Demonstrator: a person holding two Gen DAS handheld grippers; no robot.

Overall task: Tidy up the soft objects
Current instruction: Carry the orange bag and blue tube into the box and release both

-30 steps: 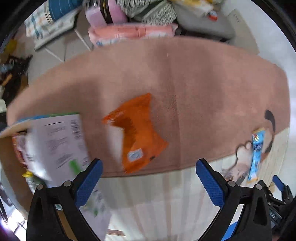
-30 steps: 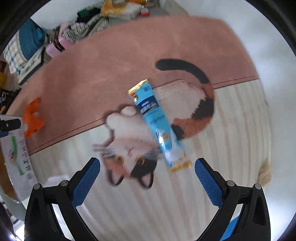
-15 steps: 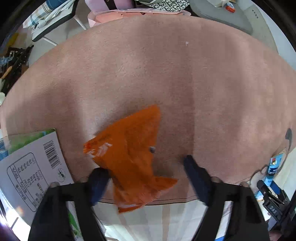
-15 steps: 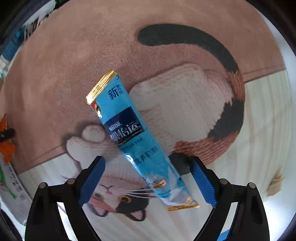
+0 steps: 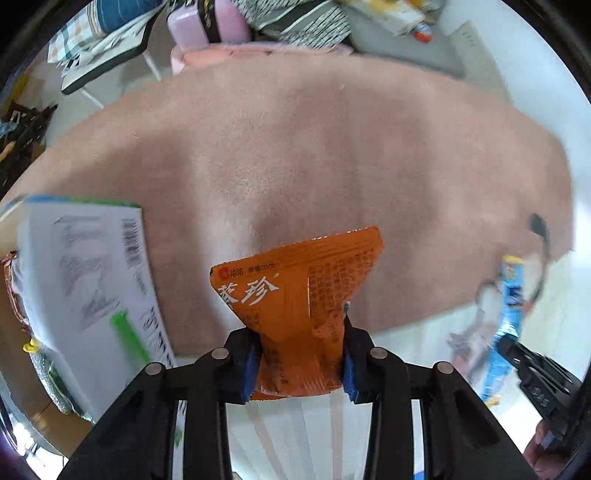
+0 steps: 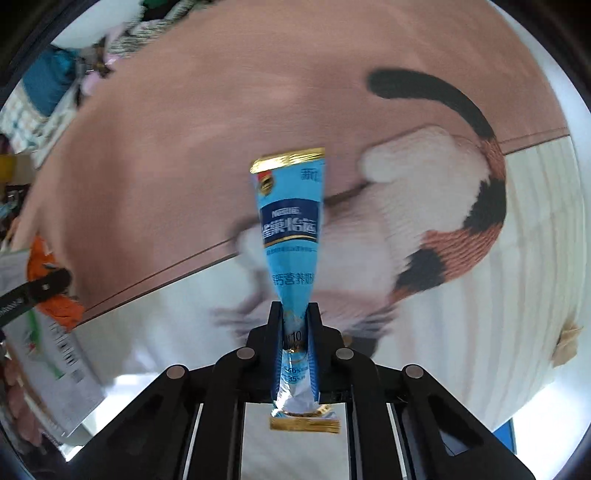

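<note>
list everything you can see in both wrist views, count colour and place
orange packet: 1, orange with white characters, clamped between the left gripper's fingers above the rug
blue stick sachet: 1, light blue with gold ends, clamped between the right gripper's fingers
rug: 1, pink with a calico cat picture and a pale striped band, under both packets
white box: 1, white with green edge and barcode, at the rug's left side
clutter: several, pink, striped and blue items, beyond the rug's far edge
left gripper: 1, black with blue pads, shut
right gripper: 1, black with blue pads, shut
</note>
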